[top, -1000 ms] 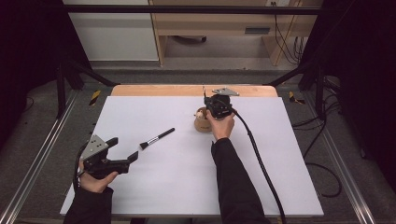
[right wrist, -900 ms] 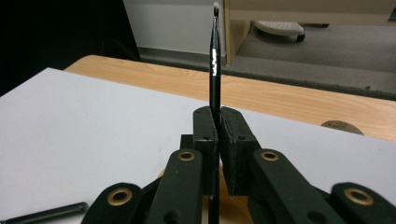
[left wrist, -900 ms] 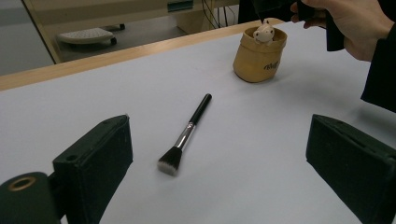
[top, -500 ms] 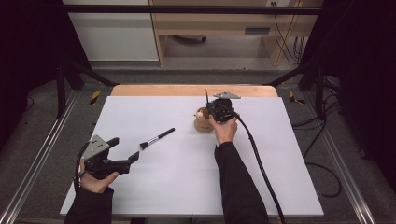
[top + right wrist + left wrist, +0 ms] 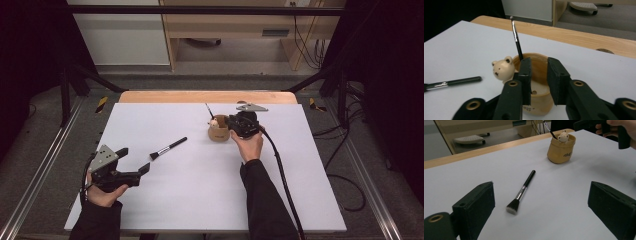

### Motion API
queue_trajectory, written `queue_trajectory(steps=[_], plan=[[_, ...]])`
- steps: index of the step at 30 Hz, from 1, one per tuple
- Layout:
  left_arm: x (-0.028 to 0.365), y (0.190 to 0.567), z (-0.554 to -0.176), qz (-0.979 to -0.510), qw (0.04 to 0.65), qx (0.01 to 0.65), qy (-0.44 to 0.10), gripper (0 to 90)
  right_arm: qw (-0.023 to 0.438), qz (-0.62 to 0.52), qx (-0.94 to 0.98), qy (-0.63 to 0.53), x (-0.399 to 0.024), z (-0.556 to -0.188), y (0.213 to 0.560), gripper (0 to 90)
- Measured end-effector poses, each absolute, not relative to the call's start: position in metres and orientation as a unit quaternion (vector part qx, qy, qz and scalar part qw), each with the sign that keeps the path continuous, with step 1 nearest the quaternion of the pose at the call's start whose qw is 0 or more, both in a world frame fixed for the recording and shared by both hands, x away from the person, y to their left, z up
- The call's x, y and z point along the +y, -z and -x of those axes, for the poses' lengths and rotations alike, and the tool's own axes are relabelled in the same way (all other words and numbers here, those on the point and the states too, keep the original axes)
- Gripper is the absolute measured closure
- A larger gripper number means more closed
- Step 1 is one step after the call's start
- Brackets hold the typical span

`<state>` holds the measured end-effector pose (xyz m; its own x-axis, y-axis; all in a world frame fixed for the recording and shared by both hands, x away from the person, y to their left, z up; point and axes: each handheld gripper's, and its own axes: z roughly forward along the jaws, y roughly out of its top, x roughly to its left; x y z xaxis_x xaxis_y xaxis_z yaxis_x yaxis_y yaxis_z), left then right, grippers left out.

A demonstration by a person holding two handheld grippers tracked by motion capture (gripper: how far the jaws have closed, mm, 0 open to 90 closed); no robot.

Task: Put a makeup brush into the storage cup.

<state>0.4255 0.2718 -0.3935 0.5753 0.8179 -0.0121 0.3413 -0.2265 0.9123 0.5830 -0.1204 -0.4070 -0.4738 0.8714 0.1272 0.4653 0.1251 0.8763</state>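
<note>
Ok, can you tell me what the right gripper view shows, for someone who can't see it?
The right gripper has its two black fingers slightly apart, nothing pinched between them, just above the rim of a small tan cup with a little bear face. A thin dark brush stands leaning in the cup, and another brush lies flat on the white table.

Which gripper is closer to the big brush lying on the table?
Left. The left gripper sits just short of the big brush, jaws open toward it. The right gripper is farther off, at the bear cup.
</note>
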Motion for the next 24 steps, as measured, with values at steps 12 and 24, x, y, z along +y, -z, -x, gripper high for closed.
queue_trajectory(steps=[12, 24], plan=[[0.271, 0.396, -0.427, -0.745, 0.479, 0.393, -0.245, 6.5, 0.210, -0.431, 0.731, -0.485, -0.143, -0.548, 0.395, 42.1], [0.269, 0.398, -0.427, -0.749, 0.474, 0.393, -0.245, 6.4, 0.213, -0.408, 0.725, -0.512, -0.162, -0.519, 0.392, 18.3]])
